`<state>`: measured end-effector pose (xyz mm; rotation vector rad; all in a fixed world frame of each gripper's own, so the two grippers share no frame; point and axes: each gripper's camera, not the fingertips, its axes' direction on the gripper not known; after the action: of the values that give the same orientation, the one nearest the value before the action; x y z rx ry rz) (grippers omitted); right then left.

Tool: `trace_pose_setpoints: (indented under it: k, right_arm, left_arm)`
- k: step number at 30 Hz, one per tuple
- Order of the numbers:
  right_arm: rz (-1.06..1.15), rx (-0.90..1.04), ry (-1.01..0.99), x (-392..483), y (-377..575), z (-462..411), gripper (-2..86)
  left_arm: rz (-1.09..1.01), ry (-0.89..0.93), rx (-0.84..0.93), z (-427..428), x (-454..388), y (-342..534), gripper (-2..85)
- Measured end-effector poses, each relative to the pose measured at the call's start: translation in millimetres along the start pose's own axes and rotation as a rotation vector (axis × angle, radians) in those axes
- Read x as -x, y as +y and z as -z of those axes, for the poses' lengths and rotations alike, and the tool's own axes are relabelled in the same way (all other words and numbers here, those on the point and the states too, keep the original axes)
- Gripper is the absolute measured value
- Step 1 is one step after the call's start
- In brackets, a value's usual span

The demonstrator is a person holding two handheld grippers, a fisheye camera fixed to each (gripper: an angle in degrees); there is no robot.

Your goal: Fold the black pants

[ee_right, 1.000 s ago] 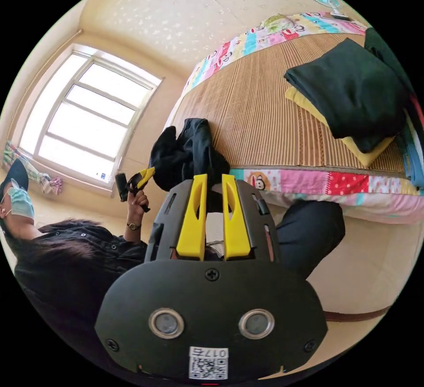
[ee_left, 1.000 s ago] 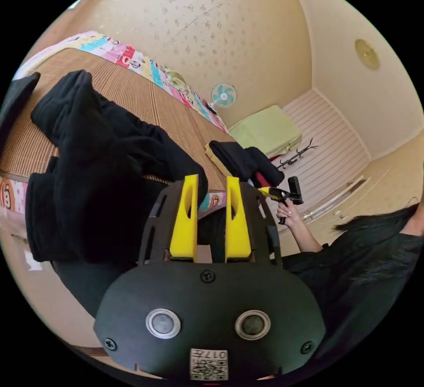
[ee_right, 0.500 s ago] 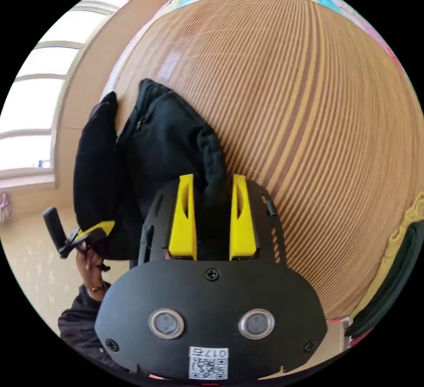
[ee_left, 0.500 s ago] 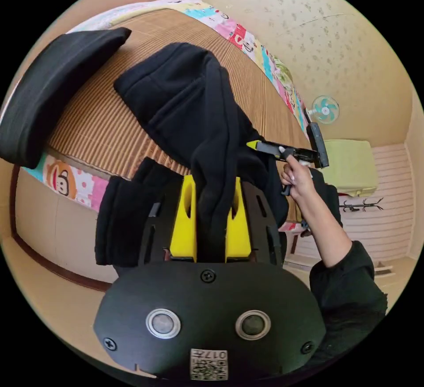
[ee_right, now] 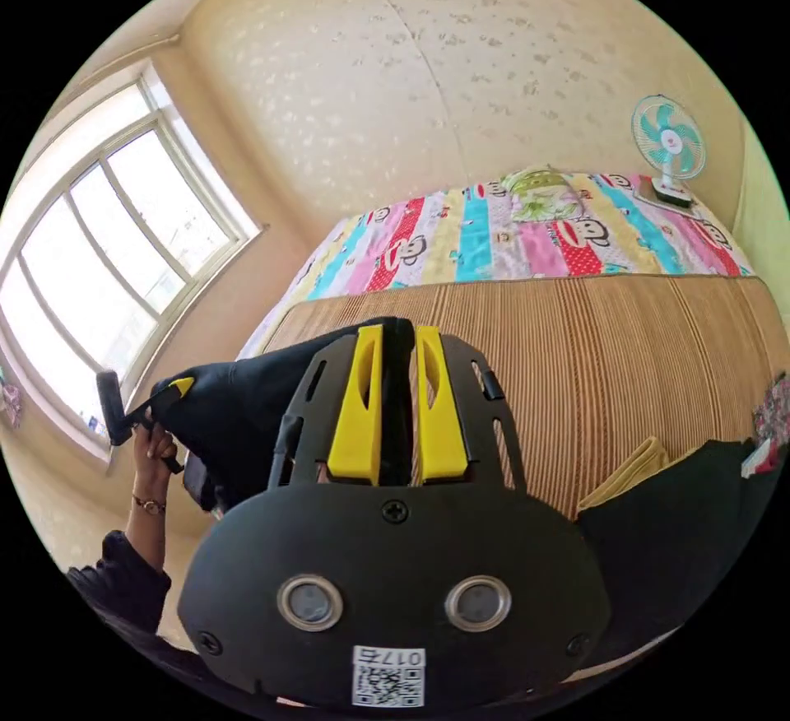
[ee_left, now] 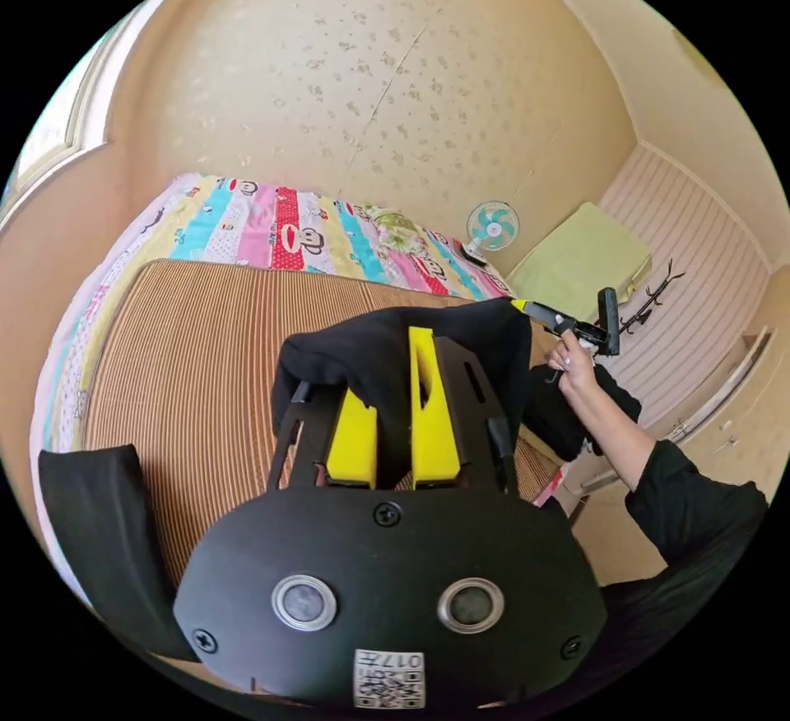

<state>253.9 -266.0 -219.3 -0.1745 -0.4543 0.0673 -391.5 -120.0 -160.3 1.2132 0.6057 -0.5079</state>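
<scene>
Above the mat (ee_right: 658,359) — both grippers (ee_left: 393,408) (ee_right: 399,392) clamp black pants (ee_left: 461,334), stretched.

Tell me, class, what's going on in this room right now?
A person stands at a bed covered by a woven mat, holding a gripper in each hand. The left gripper and the right gripper are each clamped on an edge of the black pants, holding them stretched between them above the mat. Folded dark clothes sit in a pile nearby.

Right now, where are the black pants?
The black pants hang stretched between the left gripper and right gripper, above the woven mat on the bed.
</scene>
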Motion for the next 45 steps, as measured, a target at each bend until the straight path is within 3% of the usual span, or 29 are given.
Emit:
trace_pose_setpoints:
  k: [4,9,12,14,17,20,22,28,31,33,35,37,40,45]
  right_arm:
    - [-0.101,0.017,-0.082,-46,26,33,9.7]
    - [-0.029,0.428,-0.273,-75,180,-13,11.9]
    - [-0.181,0.553,-0.47,-90,284,-47,13.8]
    - [-0.282,0.556,-0.616,-89,335,-62,13.6]
    - [-0.408,0.502,-0.833,-78,388,-84,9.6]
    - [-0.465,0.518,-0.888,-66,397,-92,5.4]
    - [-0.393,0.518,-0.886,-62,381,-72,3.6]
    - [0.086,0.405,-0.97,-75,341,100,2.0]
    - [0.241,0.495,-0.944,-88,369,174,2.8]
    - [0.213,0.632,-0.73,-100,403,198,4.2]
    - [0.119,0.664,-0.511,-113,423,203,6.3]
    - [0.017,0.594,-0.46,-126,430,206,6.9]
    - [-0.053,0.441,-0.509,-122,412,191,6.1]
    - [0.081,0.405,-0.298,-38,314,97,8.9]
  left_arm:
    - [0.185,0.03,0.064,-35,32,37,17.5]
    - [0.421,-0.08,0.124,-32,59,179,18.6]
    - [0.579,0.065,0.132,-20,54,265,19.1]
    - [0.591,0.161,0.153,-19,39,298,18.3]
    - [0.522,0.082,0.154,-18,16,314,14.4]
    - [0.434,-0.001,0.354,-35,12,295,7.6]
    - [0.336,0.186,0.407,-22,6,273,3.7]
    - [0.11,0.664,0.254,102,-7,270,3.4]
    - [0.191,0.601,0.405,128,10,306,5.2]
    - [0.357,0.411,0.484,132,33,331,7.4]
    - [0.51,0.228,0.432,142,54,348,8.8]
    - [0.61,0.163,0.285,147,66,349,9.9]
    - [0.552,0.118,0.21,125,58,308,10.8]
    - [0.382,0.12,0.229,30,54,198,11.3]
